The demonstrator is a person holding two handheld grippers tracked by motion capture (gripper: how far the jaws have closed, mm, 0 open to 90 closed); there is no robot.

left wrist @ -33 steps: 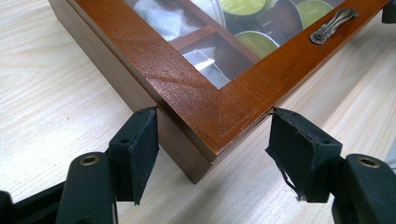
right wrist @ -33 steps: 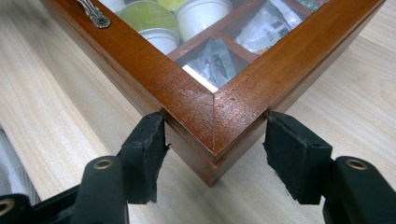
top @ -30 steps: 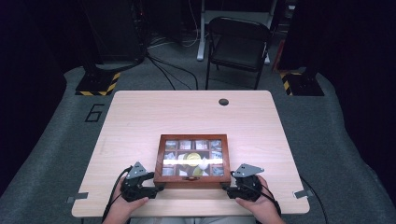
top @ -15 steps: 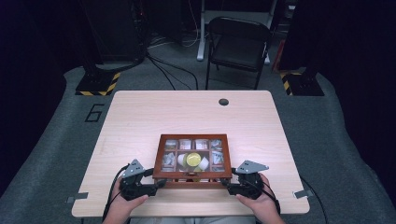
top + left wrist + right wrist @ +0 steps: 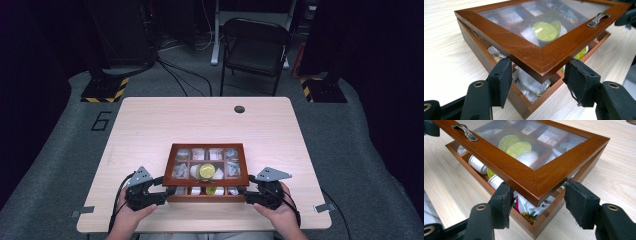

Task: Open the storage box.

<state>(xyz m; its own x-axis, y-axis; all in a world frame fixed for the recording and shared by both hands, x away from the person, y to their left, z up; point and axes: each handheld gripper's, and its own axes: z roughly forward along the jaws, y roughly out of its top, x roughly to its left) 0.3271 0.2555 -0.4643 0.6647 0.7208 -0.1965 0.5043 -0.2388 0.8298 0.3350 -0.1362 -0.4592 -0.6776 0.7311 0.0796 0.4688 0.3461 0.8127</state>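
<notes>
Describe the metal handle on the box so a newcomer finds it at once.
On the light wooden table sits a brown wooden box with a glass lid, propped ajar. The handle is a small silver ornate bar on the lid's front rail, the only metal piece there.

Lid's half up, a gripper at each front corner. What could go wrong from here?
1. The glass-paned lid rests with each front corner between open jaws of the left gripper and right gripper, neither clearly clamping; it could slip and slam onto the wooden box.
2. The left jaws have just been closing; uneven lifting might twist the lid.
3. Packets and the yellow-capped pot sit high and may catch or spill.
</notes>
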